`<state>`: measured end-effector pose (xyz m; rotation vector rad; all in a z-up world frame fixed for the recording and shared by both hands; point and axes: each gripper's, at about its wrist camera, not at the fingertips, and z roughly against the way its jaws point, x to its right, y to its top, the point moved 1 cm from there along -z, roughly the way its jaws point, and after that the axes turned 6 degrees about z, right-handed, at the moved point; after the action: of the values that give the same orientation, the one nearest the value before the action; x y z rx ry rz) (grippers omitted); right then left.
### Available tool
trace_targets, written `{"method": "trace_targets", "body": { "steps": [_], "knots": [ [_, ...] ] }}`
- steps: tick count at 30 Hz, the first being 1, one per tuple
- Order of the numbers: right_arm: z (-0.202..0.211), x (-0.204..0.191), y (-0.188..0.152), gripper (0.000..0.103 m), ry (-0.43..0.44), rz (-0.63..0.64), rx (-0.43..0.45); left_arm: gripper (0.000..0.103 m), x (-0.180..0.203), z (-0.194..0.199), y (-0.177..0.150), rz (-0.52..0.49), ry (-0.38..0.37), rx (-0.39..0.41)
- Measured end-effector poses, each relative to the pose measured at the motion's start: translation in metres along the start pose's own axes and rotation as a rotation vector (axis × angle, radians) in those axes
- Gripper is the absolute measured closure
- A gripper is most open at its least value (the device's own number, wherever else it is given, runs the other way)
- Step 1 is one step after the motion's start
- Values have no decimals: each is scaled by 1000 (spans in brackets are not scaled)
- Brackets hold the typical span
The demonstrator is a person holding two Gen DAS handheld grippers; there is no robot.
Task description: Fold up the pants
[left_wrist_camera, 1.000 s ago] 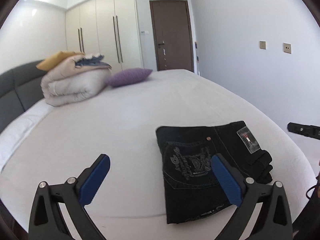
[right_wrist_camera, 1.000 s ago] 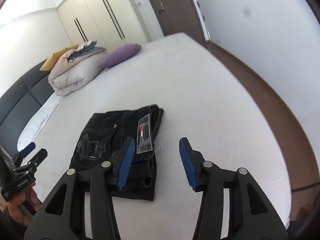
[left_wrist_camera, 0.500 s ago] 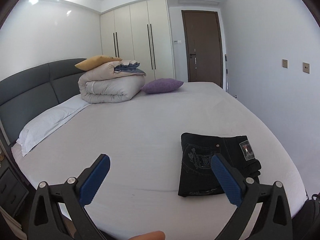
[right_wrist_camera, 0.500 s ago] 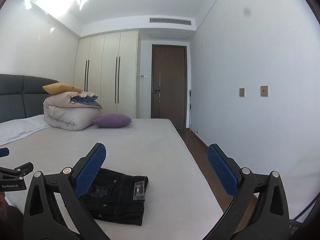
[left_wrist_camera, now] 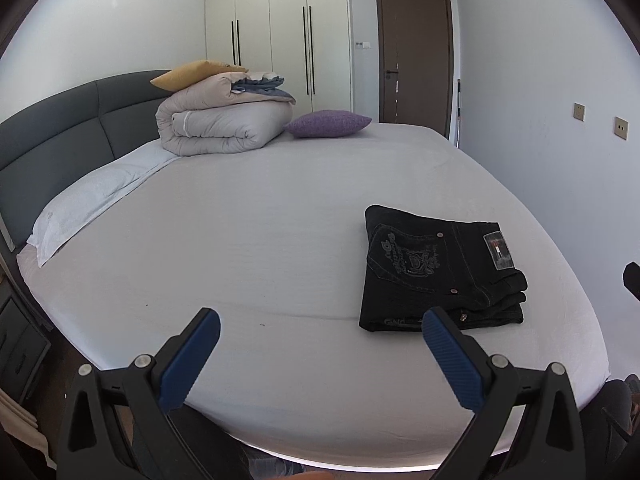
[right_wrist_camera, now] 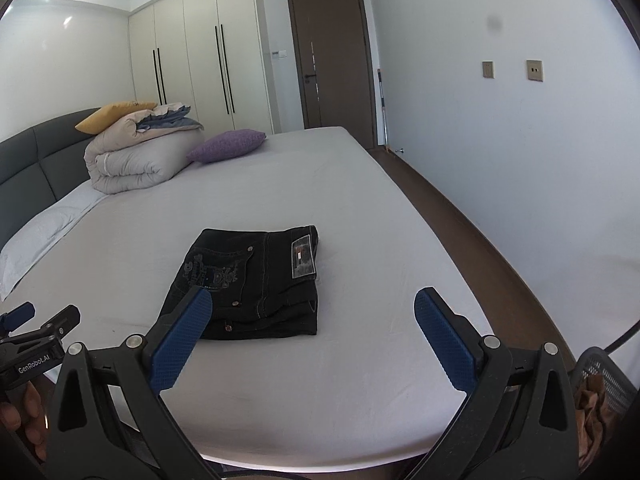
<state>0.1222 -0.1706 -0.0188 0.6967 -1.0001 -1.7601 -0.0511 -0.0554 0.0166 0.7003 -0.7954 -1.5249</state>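
On the near right part of the wide bed with its pale grey sheet (left_wrist_camera: 248, 240), close to the foot edge, lies the folded pair of black denim pants (left_wrist_camera: 436, 276), squared into a compact stack that is almost as broad as it is long. The stack's slightly longer axis runs from the foot edge toward the far side of the bed. Its embroidered back pocket faces up. The waistband with the rectangular brand patch (right_wrist_camera: 303, 258) forms the right-hand edge in both views, and the layered fold ends face the foot of the bed.

The left hand-held gripper (left_wrist_camera: 320, 354) hangs above the foot edge with its blue pads spread wide, nothing between them, the pants just beyond its right finger. The right hand-held gripper (right_wrist_camera: 313, 336) has just been opening and now stands at full spread, empty, with the pants lying ahead between the lines of its fingers but untouched.

Well apart at the head end, a rolled beige duvet (left_wrist_camera: 224, 128) rests beside a purple cushion (left_wrist_camera: 328, 123), against the dark grey padded headboard (left_wrist_camera: 60, 132).
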Motion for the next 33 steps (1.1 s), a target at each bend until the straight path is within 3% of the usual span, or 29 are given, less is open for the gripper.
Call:
{"method": "trace_targets", "body": {
  "steps": [4, 33],
  "knots": [
    [-15, -9, 1, 0, 0, 53, -15, 0, 1, -3, -3, -6, -7, -15],
    [-59, -18, -11, 0, 68, 48, -98, 0, 2, -26, -20, 2, -19, -91]
  ]
}}
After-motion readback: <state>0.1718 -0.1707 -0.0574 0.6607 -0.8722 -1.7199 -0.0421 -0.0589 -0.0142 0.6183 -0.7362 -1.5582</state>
